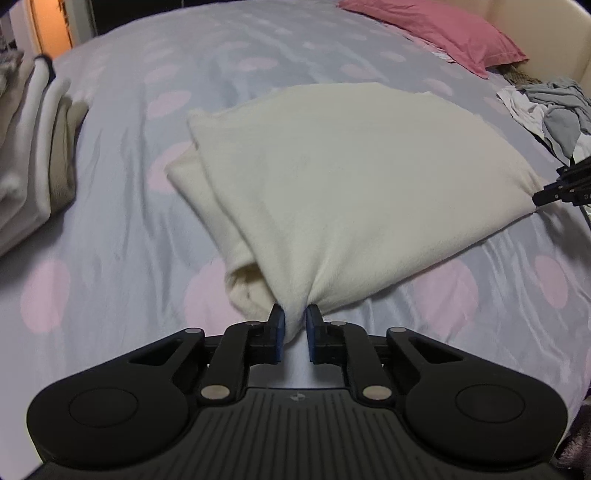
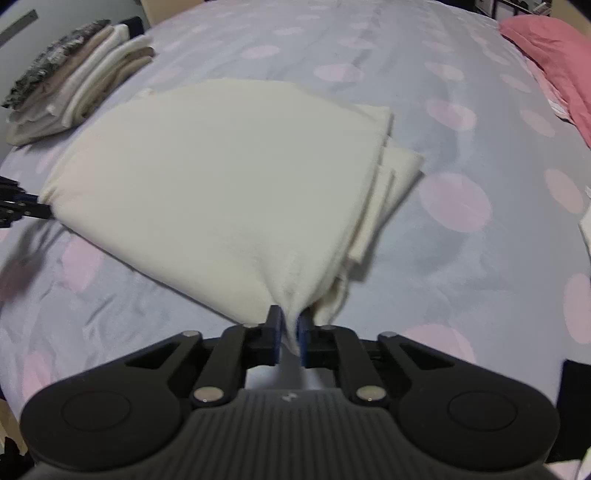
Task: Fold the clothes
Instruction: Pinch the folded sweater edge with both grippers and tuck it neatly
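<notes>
Pinching cream garment (image 1: 332, 177) corners — left gripper (image 1: 295, 325), right gripper (image 2: 288, 325) fingers clenched, polka-dot bedspread (image 1: 122, 236), pink pillow (image 1: 443, 29)

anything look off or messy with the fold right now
Yes. The cream garment, pinched by the left claw and right claw, has layers fanning out unevenly along its right edge. Beyond it, unfolded grey and white clothes lie crumpled by the pink pillow.

You have one cream garment (image 1: 332, 177), two grippers, left (image 1: 295, 321) and right (image 2: 289, 319), one folded stack (image 2: 74, 77), one pink pillow (image 1: 436, 29).
</notes>
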Demonstrator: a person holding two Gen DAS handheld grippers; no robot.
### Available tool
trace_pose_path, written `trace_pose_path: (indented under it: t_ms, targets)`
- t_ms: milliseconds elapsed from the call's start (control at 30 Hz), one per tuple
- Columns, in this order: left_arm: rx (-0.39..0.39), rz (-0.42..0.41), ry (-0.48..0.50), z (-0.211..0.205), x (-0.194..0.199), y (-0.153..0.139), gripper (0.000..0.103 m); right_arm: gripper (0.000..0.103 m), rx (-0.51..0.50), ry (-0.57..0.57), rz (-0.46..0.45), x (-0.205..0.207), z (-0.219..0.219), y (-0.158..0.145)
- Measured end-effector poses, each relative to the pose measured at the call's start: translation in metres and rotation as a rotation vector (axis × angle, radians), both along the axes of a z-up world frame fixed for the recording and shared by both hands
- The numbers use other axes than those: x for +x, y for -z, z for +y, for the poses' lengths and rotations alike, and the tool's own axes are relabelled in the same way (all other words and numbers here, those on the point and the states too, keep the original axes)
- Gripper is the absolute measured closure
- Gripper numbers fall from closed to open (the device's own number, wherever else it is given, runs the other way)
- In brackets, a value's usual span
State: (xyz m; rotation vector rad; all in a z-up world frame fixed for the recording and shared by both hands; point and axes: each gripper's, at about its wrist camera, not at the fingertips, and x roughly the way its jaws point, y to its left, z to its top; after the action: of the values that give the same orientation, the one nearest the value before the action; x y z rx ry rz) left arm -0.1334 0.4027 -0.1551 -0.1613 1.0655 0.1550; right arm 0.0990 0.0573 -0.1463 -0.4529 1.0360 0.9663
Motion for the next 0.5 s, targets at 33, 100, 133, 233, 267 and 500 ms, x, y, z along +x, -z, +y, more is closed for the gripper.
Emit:
trace_pose_path:
  t_ms: [33,100,133,233,267,500]
  targets:
    - [0.003,0.019,-0.007,0.002,-0.001,0.002,0.097,0.097,-0.017,0.010,-0.002,0.001,-0.001,0.002]
    - [0.004,0.062,-0.023,0.004,-0.004,0.006,0.098,0.097,-0.027,0.028,0.006,0.003,-0.004,0.004]
    - [0.006,0.082,-0.032,0.006,-0.007,0.007,0.098,0.097,-0.022,0.034,0.014,0.004,-0.006,0.004]
    - [0.015,0.096,-0.078,0.012,-0.016,0.006,0.098,0.097,-0.029,0.036,0.009,0.003,-0.006,0.002]
    - [0.021,0.099,-0.095,0.014,-0.019,0.004,0.098,0.097,-0.033,0.043,0.013,0.004,-0.008,0.001]
    - [-0.004,0.012,-0.226,0.021,-0.035,-0.023,0.076,0.089,-0.025,0.133,0.034,0.005,-0.018,-0.017]
